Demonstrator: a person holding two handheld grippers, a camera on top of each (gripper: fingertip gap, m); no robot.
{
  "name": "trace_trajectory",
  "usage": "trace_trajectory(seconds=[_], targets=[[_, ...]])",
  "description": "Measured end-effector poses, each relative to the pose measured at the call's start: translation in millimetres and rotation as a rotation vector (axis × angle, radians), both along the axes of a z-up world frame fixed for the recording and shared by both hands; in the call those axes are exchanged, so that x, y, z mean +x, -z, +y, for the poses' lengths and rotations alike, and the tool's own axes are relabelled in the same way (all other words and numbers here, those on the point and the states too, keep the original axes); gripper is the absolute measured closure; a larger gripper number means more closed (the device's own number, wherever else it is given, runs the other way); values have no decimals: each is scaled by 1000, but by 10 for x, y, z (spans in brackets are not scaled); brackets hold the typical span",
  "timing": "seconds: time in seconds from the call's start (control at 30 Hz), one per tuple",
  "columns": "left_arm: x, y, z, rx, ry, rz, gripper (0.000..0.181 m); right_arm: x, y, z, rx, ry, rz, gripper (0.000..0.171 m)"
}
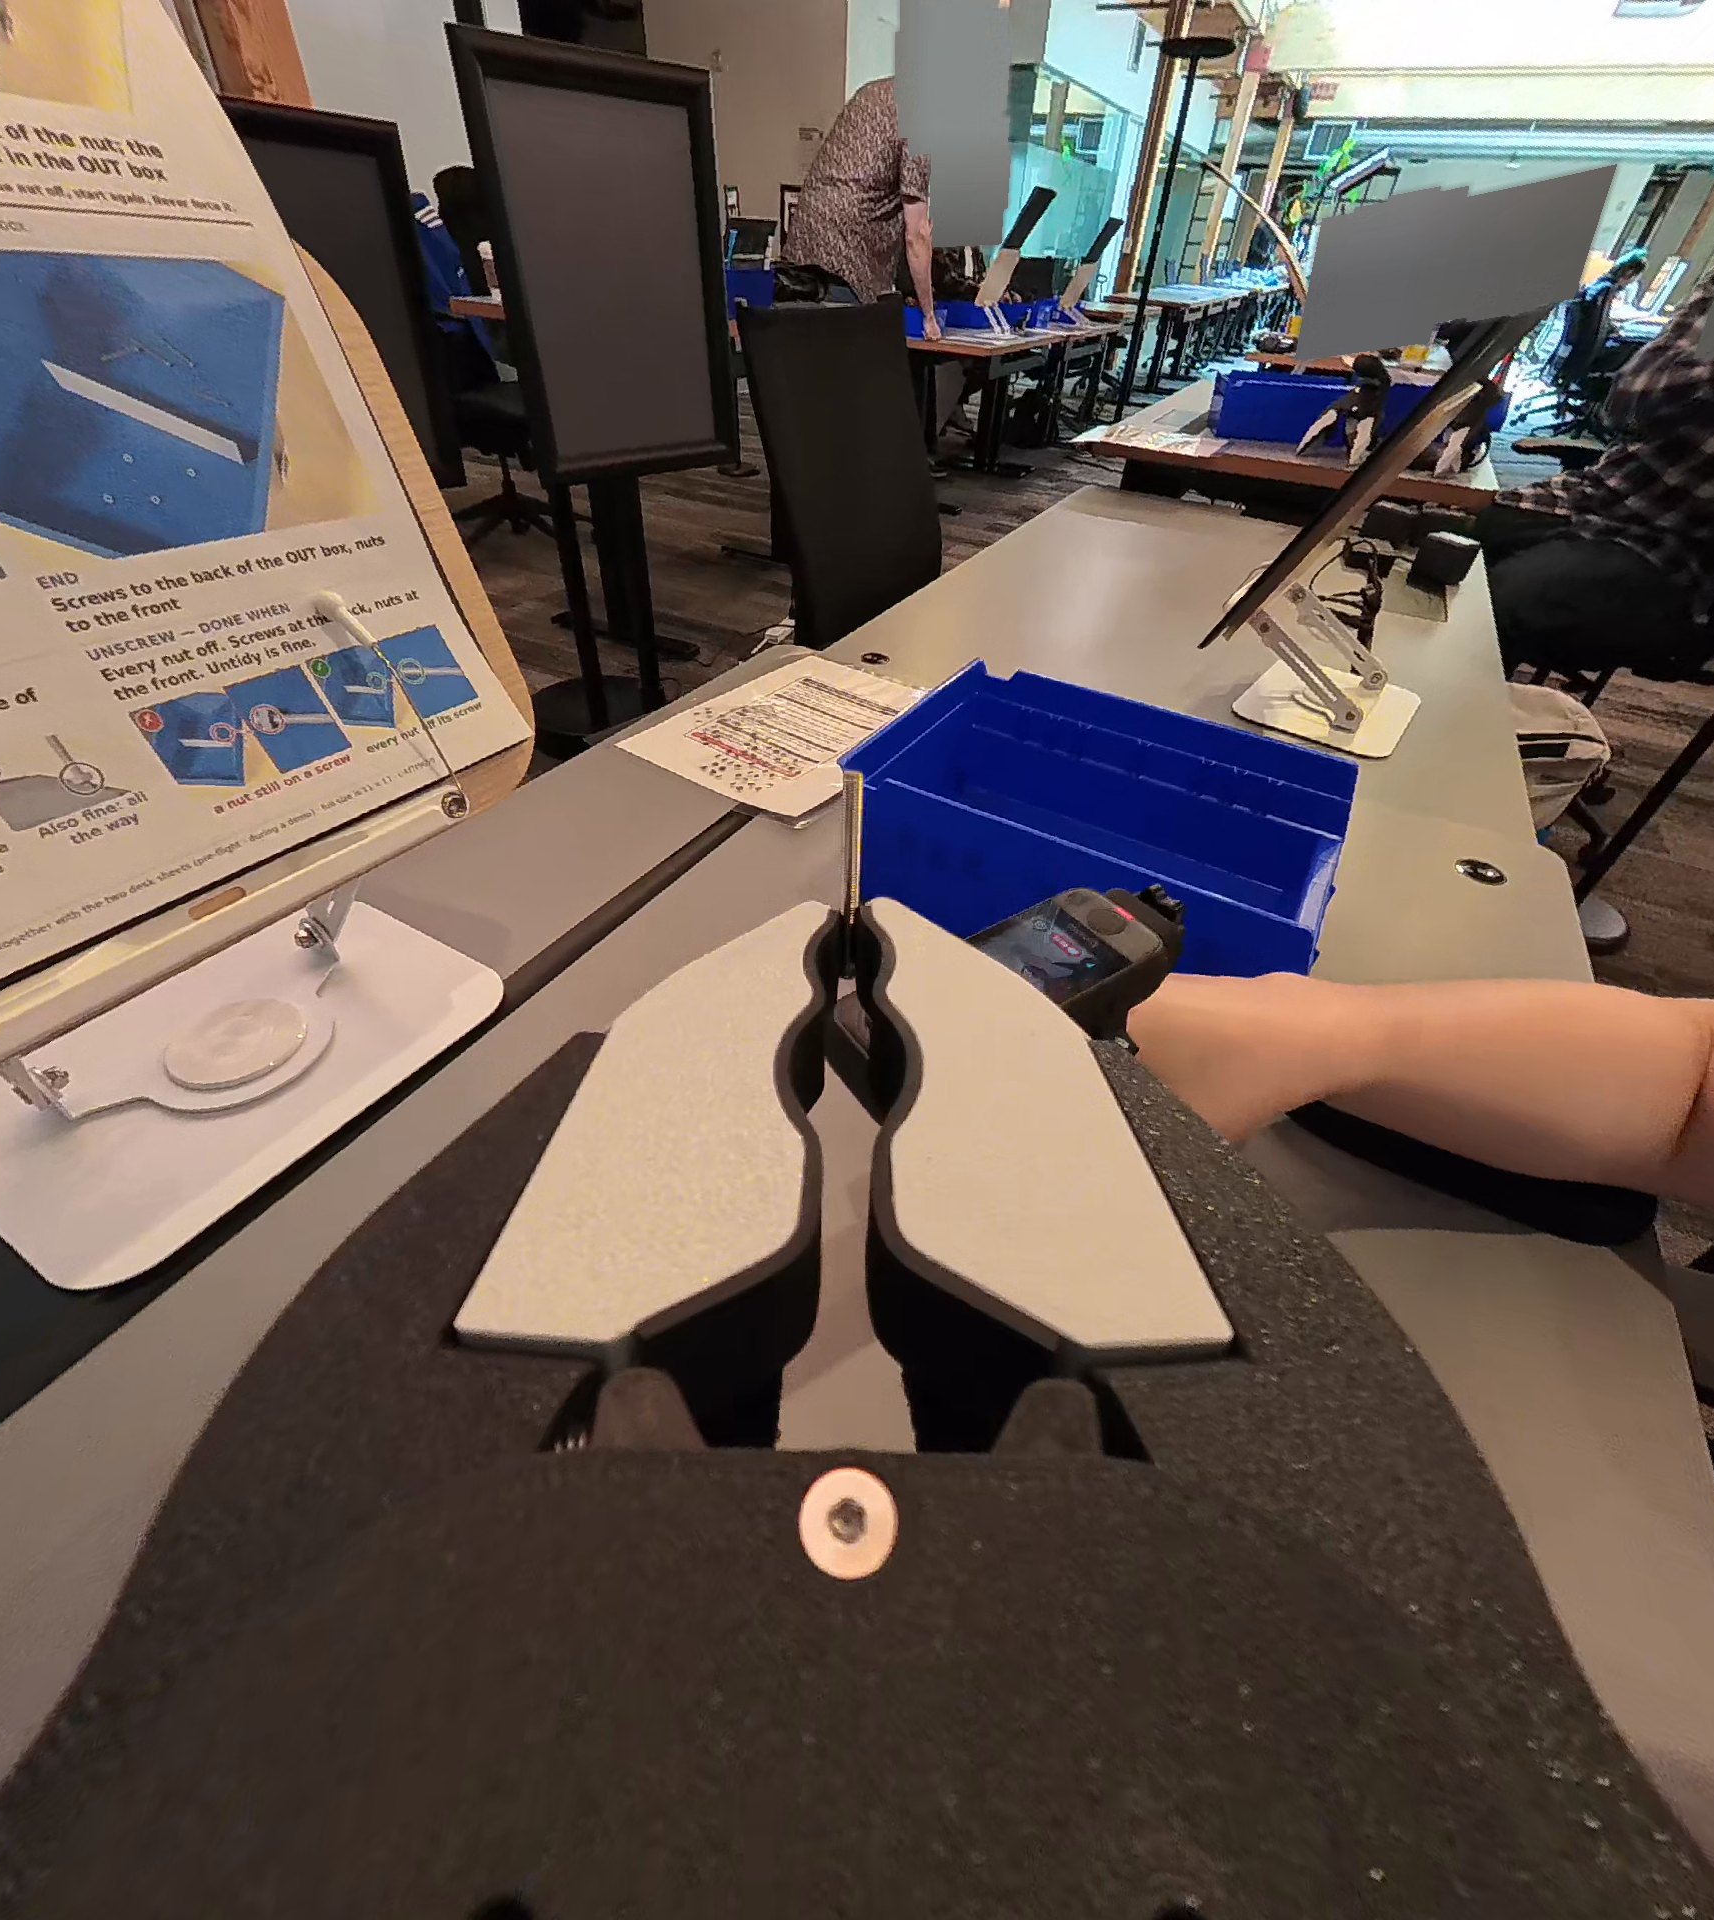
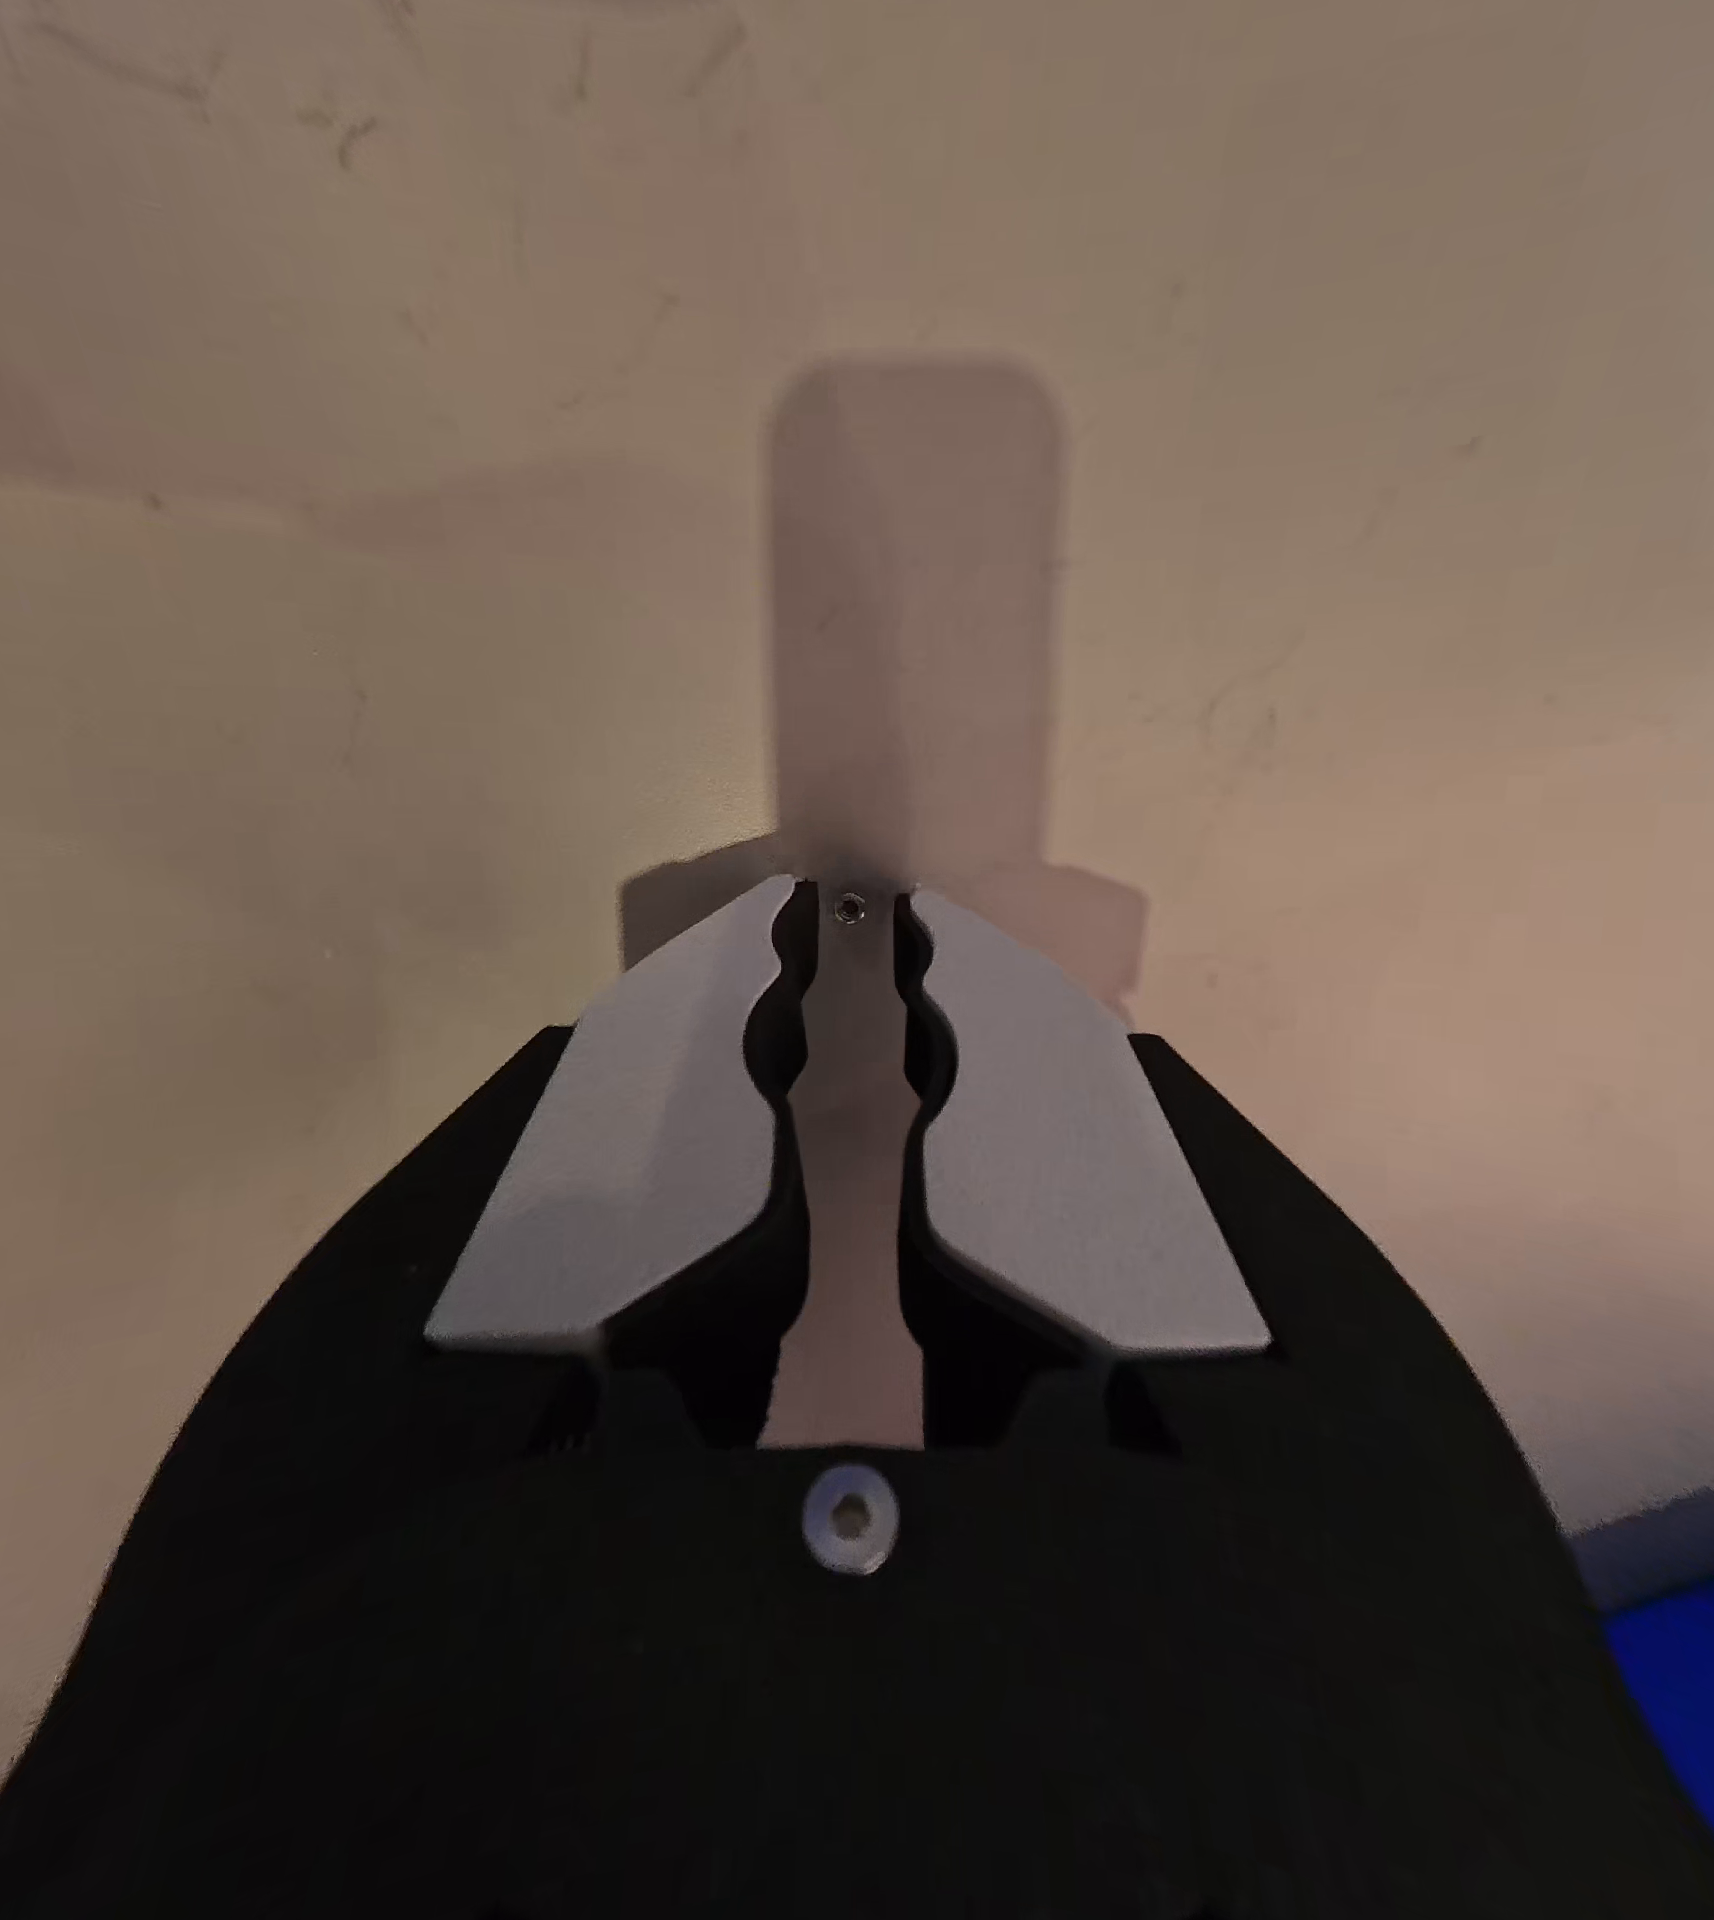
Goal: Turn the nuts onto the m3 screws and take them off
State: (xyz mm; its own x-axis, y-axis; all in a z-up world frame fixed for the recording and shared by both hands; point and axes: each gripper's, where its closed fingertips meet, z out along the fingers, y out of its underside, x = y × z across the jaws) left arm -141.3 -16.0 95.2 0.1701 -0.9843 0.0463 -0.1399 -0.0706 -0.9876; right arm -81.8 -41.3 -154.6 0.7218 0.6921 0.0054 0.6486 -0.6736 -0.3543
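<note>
Steel screw (image 1: 850,852) stands upright, pinched at its lower end by the left gripper (image 1: 845,925); blue bin (image 1: 1102,821) sits just behind it.

Right gripper (image 2: 850,902) points down at the table (image 2: 313,623), fingers narrowly apart around a small nut (image 2: 847,910) lying flat, apparently not yet clamped. Judged: nut is light, hard, slippery and easily flicked away; take it across its flats. Screw is thin and stiff but may tilt; hold it low, threads clear.
</note>
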Motion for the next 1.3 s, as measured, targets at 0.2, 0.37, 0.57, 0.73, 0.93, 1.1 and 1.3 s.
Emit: trace_trajectory(seconds=[0.2,0.37,0.57,0.73,0.93,1.1,1.3], targets=[[15,22,-2,-9,6,5,180,23,29,11,12,-14,-37,160],[25,35,-4,-14,10,8,179,30,33,15,28,-33,-70,163],[37,53,-5,-21,13,12,179,22,36,7,37,-47,-92,165],[42,66,0,-24,14,16,179,24,39,4,38,-61,-92,166],[42,117,30,-31,10,38,179,71,-2,9,32,-57,-69,166],[118,389,103,-54,7,137,179,91,-462,-39,58,-65,118,166],[368,841,-15,-65,93,272,179,212,-1301,-316,122,-174,441,166]])
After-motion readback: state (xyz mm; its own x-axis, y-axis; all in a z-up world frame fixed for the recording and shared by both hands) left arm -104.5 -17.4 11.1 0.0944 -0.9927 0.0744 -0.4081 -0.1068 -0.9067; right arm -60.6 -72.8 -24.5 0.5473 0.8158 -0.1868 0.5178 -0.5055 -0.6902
